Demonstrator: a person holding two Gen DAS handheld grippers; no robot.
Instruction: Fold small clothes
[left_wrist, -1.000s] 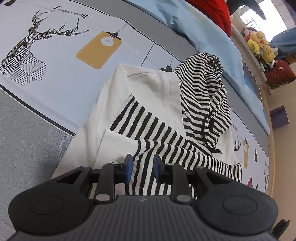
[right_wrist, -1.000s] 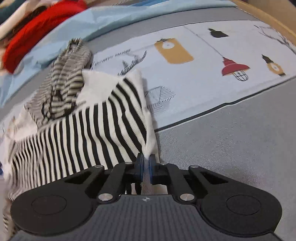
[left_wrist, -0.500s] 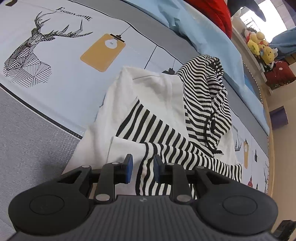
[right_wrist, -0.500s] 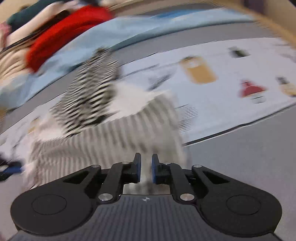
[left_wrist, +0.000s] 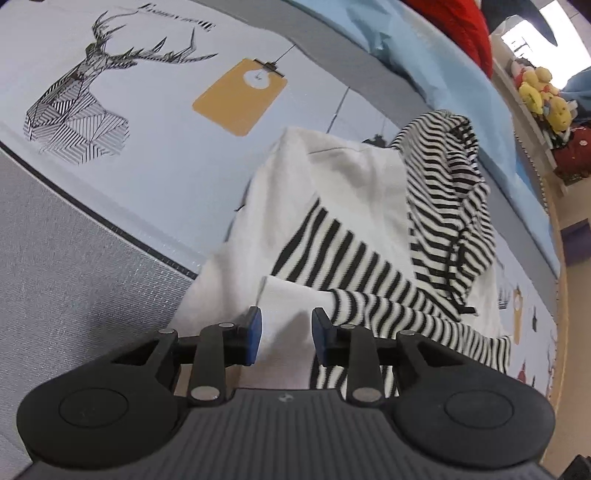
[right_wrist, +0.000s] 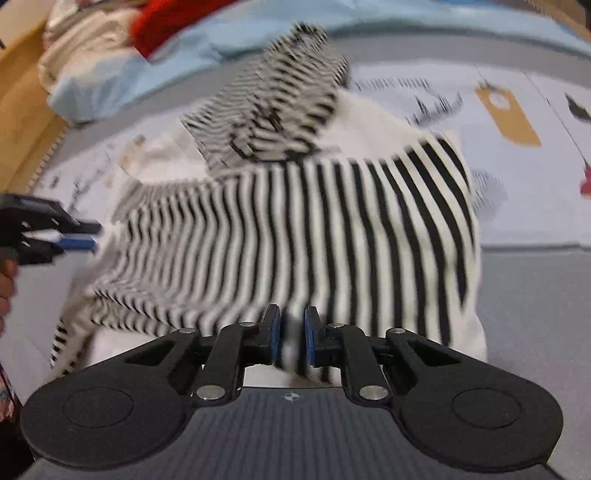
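**Both claws off the hoodie, next fold prob goes across its long axis**

So the striped hoodie (left_wrist: 373, 236) is lying on the printed bedsheet (left_wrist: 155, 155), partly folded. A striped sleeve's laid across the white body, hood bunched at the far end. Long axis runs away from both grippers imo: hem nearest, hood farthest.

Left gripper (left_wrist: 283, 338): jaws wide, nothing between them, w/ the white hem edge right under the tips. Right gripper (right_wrist: 292, 339): jaws apart but narrower, empty as far as I can tell (view's blurry), sitting just over the near striped edge.

From the right cam the hoodie (right_wrist: 295, 229) spreads left to right, and the left gripper (right_wrist: 79, 236) shows at its left end. So each claw sits near one hem corner. My guess: grab both corners, carry them fwd toward the hood.
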